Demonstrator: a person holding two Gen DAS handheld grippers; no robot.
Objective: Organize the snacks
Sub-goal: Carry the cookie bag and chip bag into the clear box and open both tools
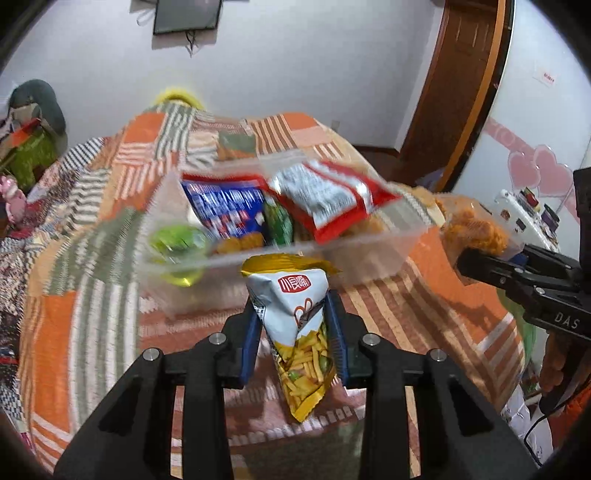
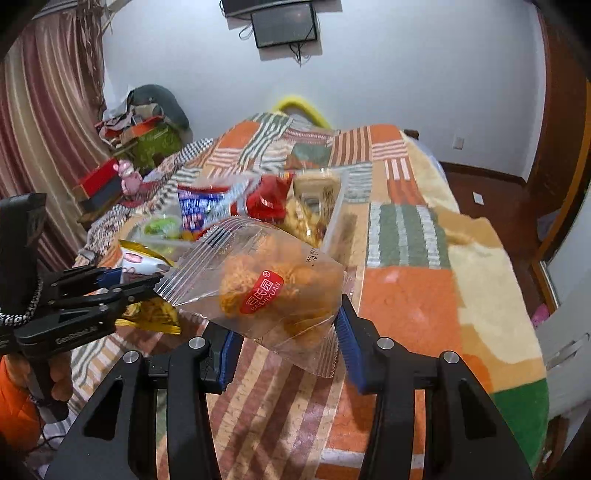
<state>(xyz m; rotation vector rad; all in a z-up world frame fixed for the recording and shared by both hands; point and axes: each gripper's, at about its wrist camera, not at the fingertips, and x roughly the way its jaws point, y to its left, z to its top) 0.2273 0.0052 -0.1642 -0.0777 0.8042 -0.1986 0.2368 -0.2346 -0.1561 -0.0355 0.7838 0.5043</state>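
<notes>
Left claw pinches the fries packet upright; right claw grips the clear bag crosswise.

Clear tub: we are seeing its packets smeared by motion blur.
Blue packet: we are failing to read its print.
Chip packet: the left tongs are hiding most of it.

Spread across the bed, a patchwork blanket in orange, green, cream and striped squares. On the pale wall above, a dark flat wall-mounted screen with loose cables hanging beneath. Behind the bed's far end, a curved yellow tube. At the left, striped red and cream curtains, a cluttered heap with a green box, a small pink plush toy. At the right, a brown wooden door and pink heart decorations.
</notes>
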